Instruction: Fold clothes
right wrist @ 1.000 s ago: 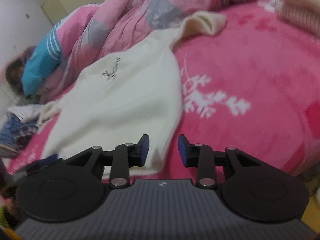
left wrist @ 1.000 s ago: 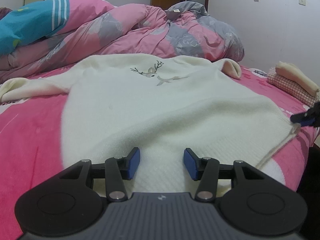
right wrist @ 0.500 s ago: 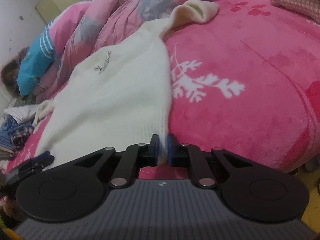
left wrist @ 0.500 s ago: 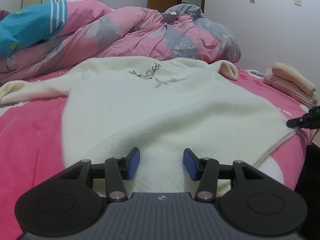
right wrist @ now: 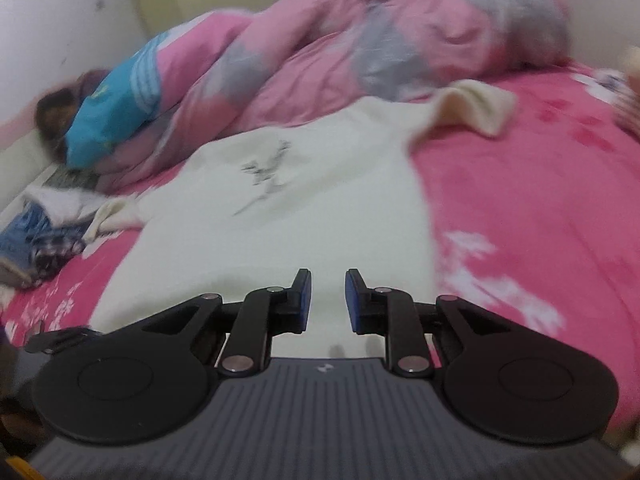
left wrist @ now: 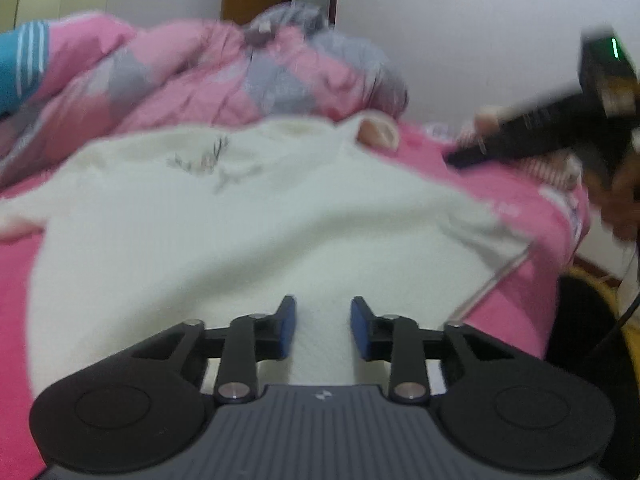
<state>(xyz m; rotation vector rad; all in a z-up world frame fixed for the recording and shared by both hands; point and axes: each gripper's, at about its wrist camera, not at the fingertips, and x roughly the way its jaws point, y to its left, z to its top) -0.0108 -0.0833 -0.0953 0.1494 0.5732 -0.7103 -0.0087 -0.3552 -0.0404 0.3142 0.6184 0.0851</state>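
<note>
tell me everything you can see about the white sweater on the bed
The white sweater looks like soft, fuzzy knit with a ribbed hem nearest the cameras. A small grey deer motif sits on the chest. It lies front up, spread mostly flat on the pink bedspread, collar end against the rumpled pink and grey quilt. One sleeve bends beside the body, its cuff turned over. Both tongs are open, gripping nothing.
</note>
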